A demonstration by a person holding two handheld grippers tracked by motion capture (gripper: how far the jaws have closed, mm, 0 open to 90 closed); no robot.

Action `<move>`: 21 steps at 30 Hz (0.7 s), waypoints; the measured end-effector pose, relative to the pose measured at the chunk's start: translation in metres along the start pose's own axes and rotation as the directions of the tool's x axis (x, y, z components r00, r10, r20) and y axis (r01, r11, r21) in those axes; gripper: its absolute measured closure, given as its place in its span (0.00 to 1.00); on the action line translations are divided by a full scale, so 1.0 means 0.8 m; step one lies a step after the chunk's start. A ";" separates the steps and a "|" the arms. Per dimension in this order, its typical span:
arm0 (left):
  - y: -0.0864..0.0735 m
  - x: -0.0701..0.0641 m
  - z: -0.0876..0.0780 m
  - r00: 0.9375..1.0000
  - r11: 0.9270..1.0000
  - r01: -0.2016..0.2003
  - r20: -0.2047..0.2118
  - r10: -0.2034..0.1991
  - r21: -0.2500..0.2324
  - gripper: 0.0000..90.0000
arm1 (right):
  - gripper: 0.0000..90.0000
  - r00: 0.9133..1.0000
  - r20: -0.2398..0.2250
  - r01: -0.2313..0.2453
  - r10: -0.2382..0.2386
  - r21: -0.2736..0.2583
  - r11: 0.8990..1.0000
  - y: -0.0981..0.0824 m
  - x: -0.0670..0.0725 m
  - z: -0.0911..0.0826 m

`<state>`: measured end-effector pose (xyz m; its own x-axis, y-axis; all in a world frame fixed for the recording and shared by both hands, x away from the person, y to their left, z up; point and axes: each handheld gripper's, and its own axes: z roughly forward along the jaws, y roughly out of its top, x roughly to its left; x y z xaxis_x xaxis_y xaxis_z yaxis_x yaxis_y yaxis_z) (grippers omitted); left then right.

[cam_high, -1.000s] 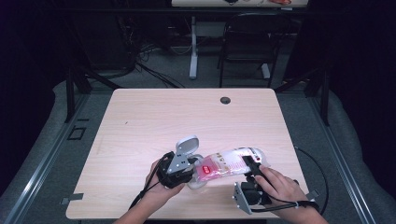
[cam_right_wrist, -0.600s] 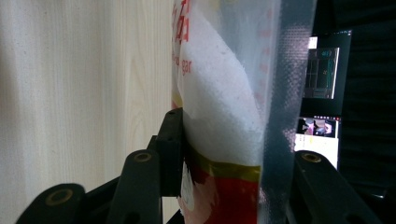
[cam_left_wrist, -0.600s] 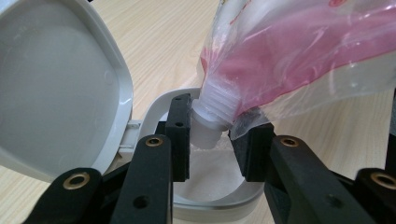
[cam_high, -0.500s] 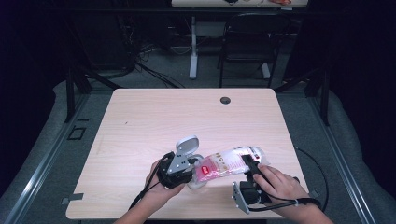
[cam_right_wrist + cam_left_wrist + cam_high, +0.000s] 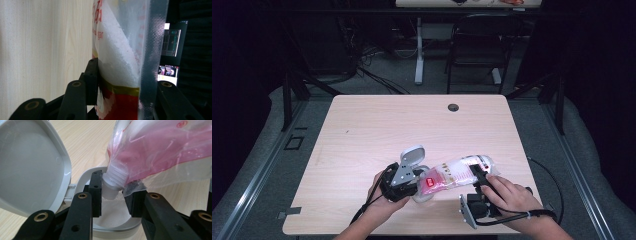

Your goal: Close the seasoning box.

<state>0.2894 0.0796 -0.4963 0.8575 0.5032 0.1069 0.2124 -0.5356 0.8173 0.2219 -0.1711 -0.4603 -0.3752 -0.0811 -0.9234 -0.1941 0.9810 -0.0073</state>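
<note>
A clear pouch (image 5: 457, 172) with red print and white sugar lies tilted over the table's front. My right gripper (image 5: 479, 175) is shut on its raised end, and the jaws squeeze the pouch (image 5: 120, 55) between them at the right gripper (image 5: 122, 87). The pouch's white threaded spout (image 5: 112, 183) points down into a round white container (image 5: 112, 230) that has white grains inside. My left gripper (image 5: 115, 197) holds that container (image 5: 422, 194) between its pads. The container's hinged lid (image 5: 30, 167) stands open, and it rises above the left gripper (image 5: 409, 187) as a grey lid (image 5: 412, 156).
The light wooden table (image 5: 377, 130) has a small dark grommet hole (image 5: 453, 107) near its far edge. A cable (image 5: 552, 200) trails off the right gripper past the table's right edge. A chair (image 5: 477, 45) and a desk leg (image 5: 418, 55) stand behind the table.
</note>
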 end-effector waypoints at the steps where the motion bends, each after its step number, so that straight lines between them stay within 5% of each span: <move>1: 0.000 0.000 0.000 1.000 1.000 0.003 0.001 -0.003 0.000 0.78 | 0.66 1.000 0.001 0.007 -0.007 0.008 1.000 0.001 -0.001 -0.001; 21: 0.000 0.001 0.001 1.000 1.000 0.002 -0.003 -0.002 -0.003 0.78 | 0.67 0.998 -0.009 0.067 -0.067 0.021 0.998 0.006 -0.013 -0.002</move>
<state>0.2902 0.0793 -0.4966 0.8555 0.5064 0.1076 0.2123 -0.5326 0.8193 0.2231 -0.1659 -0.4500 -0.3696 -0.1481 -0.9173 -0.1998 0.9768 -0.0771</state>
